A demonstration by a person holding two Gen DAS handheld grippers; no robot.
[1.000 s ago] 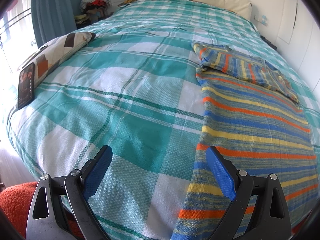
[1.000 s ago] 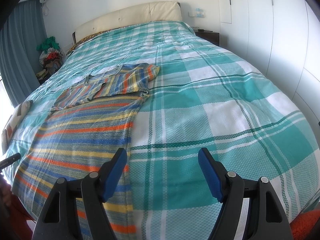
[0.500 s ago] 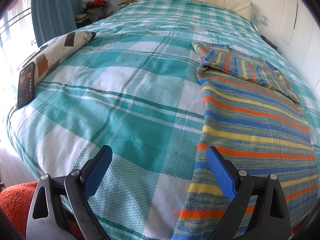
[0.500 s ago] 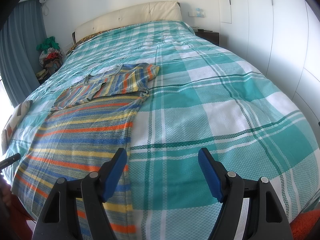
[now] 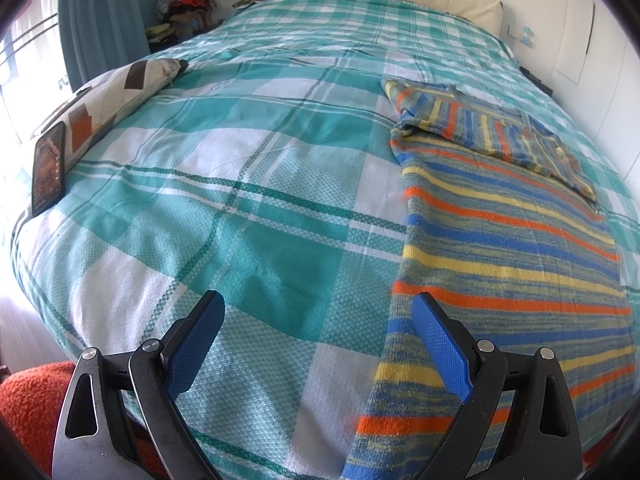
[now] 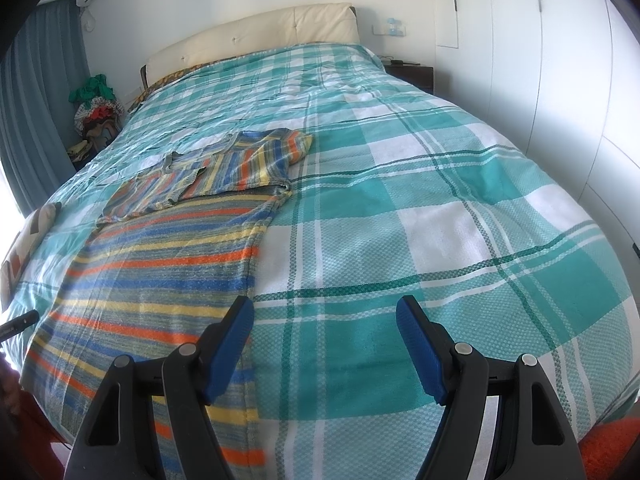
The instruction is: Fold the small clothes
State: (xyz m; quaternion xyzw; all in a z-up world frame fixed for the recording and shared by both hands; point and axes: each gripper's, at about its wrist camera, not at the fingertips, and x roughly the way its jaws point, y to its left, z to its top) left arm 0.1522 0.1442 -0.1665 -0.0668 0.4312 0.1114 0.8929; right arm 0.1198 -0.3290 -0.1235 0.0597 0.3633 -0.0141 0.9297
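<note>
We are holding both grippers over the near edge of the bed [image 6: 460, 208], each tilted downward toward the checked cover, and we are keeping them clear of the cloth. The striped garment [image 5: 508, 248] is lying flat on the cover with its long axis running from the near edge toward the headboard, its far end already doubled back on itself into a thicker band. It is sitting between our two hands: in the left wrist view it is lying to the right of the left gripper [image 5: 320, 344], whose right finger is hanging above the garment's left hem, while in the right wrist view the striped garment [image 6: 160, 272] is lying to the left of the right gripper [image 6: 324, 348], whose left finger is hovering over the right hem. Both pairs of fingers are standing wide apart with nothing between them. We judge the two hands about equally near, each facing its own near corner. A pillow [image 5: 108, 100] and a phone [image 5: 49, 168] are resting far off to the left.
</note>
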